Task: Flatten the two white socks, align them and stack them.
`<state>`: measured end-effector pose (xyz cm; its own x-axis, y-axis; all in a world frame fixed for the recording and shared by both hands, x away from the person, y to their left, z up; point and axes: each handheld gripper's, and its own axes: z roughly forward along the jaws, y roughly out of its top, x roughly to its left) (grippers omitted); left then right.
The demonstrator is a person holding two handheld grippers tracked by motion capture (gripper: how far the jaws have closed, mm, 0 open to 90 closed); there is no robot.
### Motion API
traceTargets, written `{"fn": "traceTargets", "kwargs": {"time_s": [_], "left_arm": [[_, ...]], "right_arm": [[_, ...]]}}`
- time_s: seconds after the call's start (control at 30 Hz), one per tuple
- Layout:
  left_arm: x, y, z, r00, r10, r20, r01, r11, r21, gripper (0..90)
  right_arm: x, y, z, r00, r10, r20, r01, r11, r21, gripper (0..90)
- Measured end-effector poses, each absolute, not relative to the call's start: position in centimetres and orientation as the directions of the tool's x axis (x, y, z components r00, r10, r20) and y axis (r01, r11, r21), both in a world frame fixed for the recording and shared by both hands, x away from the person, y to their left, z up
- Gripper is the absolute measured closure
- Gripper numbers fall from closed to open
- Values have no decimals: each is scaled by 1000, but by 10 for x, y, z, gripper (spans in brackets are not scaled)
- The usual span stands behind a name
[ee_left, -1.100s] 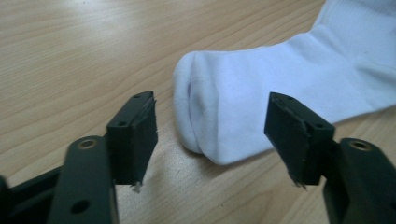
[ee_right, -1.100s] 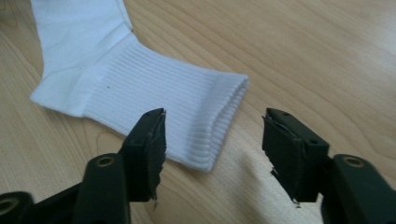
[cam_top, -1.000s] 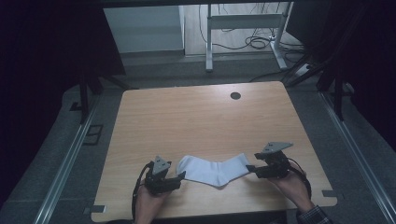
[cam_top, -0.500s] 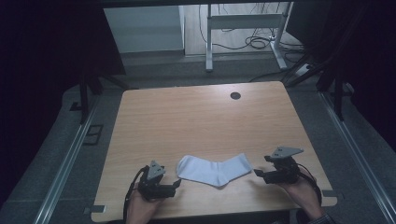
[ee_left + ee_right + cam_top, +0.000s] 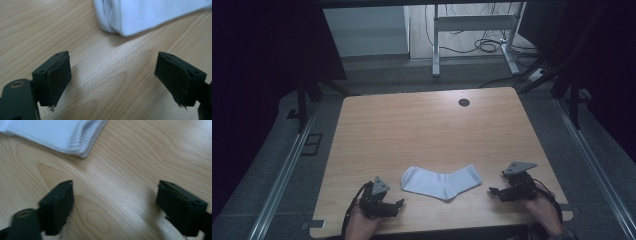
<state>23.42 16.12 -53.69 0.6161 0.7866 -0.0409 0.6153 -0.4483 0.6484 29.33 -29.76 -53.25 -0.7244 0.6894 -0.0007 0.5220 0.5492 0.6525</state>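
A white sock (image 5: 441, 181) is laid flat, bent in a shallow V, near the front edge of the wooden worktop (image 5: 422, 130). No brand, label or writing can be read on it. Its ribbed cuff (image 5: 85, 135) is seen just ahead of the right gripper (image 5: 497, 192), whose fingers are held wide apart over bare wood. The closed end is faced by the left gripper (image 5: 397, 204), fingers likewise spread, nothing held.

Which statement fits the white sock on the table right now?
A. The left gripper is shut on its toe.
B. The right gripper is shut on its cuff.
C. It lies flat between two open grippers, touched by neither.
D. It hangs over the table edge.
C: the sock lies flat on the table, with the left gripper and right gripper open and bare wood between each and the sock.
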Motion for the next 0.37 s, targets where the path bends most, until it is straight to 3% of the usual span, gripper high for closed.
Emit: {"fn": "traceTargets", "kwargs": {"time_s": [0.17,0.37], "left_arm": [[236,163,-542,627,778,-35,594,-448,668,108],[237,167,-544,635,772,-35,581,-448,680,109]], "right_arm": [[295,-299,-539,-748,664,4,482,540,690,73],[296,-298,-541,-746,666,8,477,527,703,65]]}}
